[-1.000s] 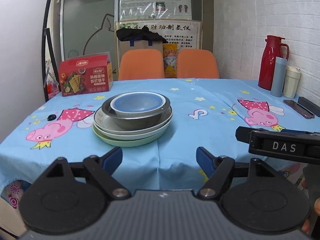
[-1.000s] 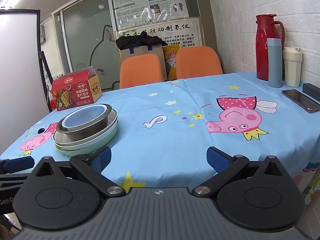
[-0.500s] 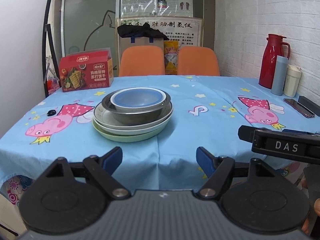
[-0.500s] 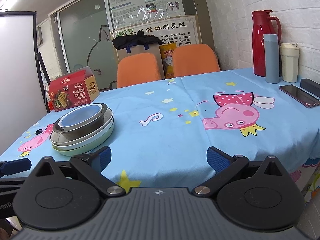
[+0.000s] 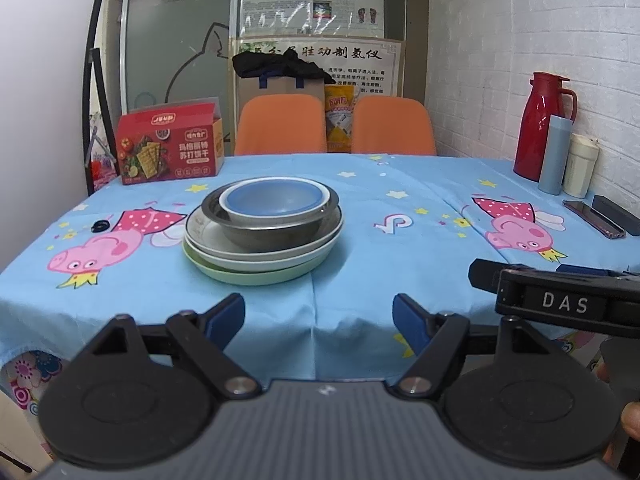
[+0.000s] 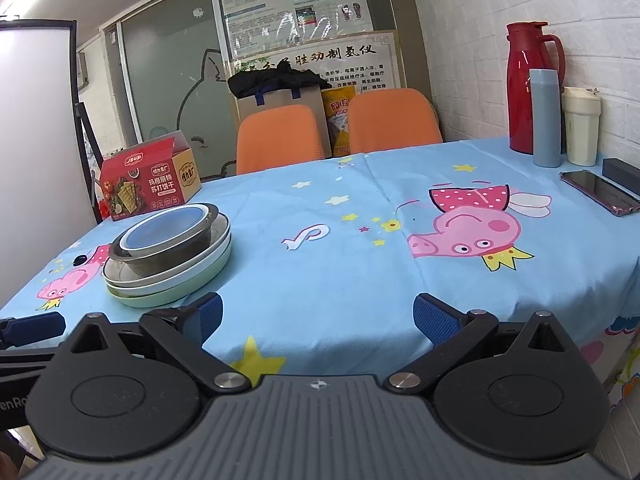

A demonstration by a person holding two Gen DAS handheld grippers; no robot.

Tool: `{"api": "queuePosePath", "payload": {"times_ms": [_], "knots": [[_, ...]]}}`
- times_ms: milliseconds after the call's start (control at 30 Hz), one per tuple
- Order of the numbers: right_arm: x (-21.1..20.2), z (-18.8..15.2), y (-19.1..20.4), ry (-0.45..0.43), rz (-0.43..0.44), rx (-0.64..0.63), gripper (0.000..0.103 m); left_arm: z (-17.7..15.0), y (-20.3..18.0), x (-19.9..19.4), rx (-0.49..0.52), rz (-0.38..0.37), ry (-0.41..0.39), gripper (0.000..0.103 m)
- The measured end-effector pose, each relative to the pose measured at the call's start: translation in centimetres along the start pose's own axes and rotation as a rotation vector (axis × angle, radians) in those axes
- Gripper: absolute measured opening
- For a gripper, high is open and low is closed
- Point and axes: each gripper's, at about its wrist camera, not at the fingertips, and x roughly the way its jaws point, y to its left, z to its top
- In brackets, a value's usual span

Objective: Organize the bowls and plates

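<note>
Nothing on the table has moved since a sec ago; both views just sit a touch lower, w/ the far wall and chairs framed a bit differently, stack in the same spot.

Biggest first: 1 table under a blue cartoon-pig cloth. Behind it, 2 orange chairs, side by side. 1 red cracker box at the far left corner. 1 red thermos jug by the brick wall on the right, w/ 1 grey-blue flask in front of it and 1 cream cup just beside.

Now the stack, left-centre of the table: 4 pcs nested. Bottom, 1 green plate; on it 1 white plate; in that, 1 steel bowl; inside that, 1 blue bowl. All upright, centred.

Smaller stuff: 1 phone lying flat near the right edge, 1 dark case just beside it. 1 tiny black item left of the stack, can't tell what.

Left gripper: jaws wide apart, nothing btwn them, short of the stack, not touching it. Right gripper: jaws wide apart too, empty, over the near table edge, stack well off to its left.
</note>
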Motion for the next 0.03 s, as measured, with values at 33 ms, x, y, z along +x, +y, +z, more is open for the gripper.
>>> {"api": "queuePosePath", "payload": {"times_ms": [33], "knots": [[-0.01, -0.03, 0.07, 0.000, 0.001, -0.002, 0.103, 0.00, 0.02, 0.01, -0.001, 0.001, 0.002, 0.075]]}}
